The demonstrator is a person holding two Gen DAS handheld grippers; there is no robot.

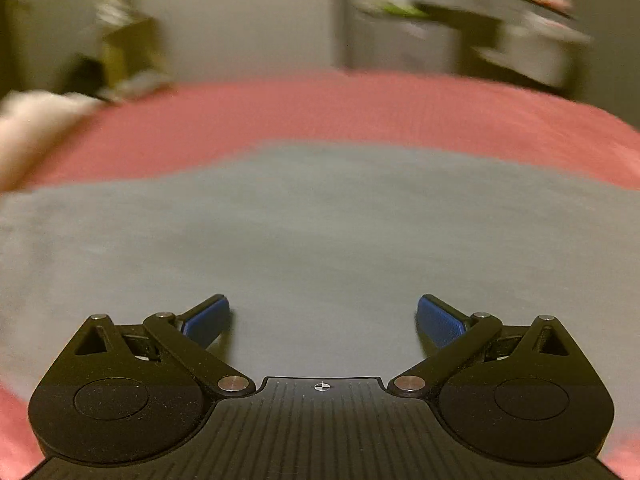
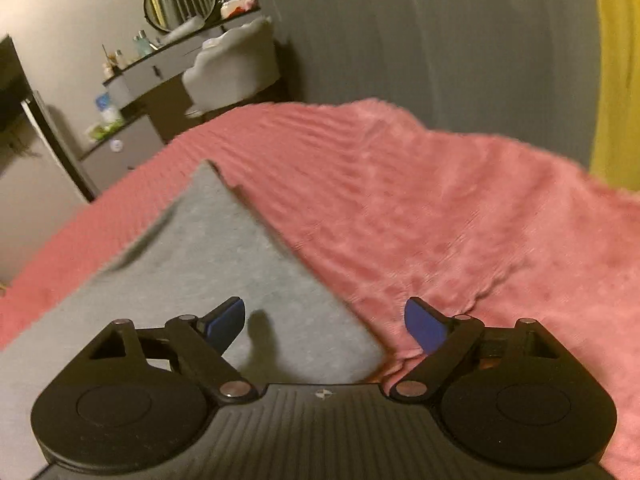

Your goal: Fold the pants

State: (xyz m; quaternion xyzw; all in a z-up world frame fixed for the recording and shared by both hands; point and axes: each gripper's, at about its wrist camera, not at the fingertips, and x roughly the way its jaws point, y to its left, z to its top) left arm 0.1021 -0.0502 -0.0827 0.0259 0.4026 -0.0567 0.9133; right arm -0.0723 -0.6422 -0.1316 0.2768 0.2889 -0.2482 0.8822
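Note:
The grey pants (image 1: 312, 232) lie flat on a pink blanket (image 1: 360, 108). In the left wrist view they fill the middle of the frame. My left gripper (image 1: 323, 318) is open and empty, just above the grey cloth. In the right wrist view the pants (image 2: 208, 248) lie at the left, with one corner pointing away and an edge running down toward the gripper. My right gripper (image 2: 324, 320) is open and empty, above the near right edge of the pants, its right finger over the pink blanket (image 2: 460, 220).
A white chair (image 2: 232, 68) and a dresser with bottles (image 2: 132, 80) stand beyond the bed's far left side. A grey wall (image 2: 440, 32) and a yellow curtain (image 2: 616, 80) lie behind. White cloth (image 1: 28, 128) sits at the far left of the bed.

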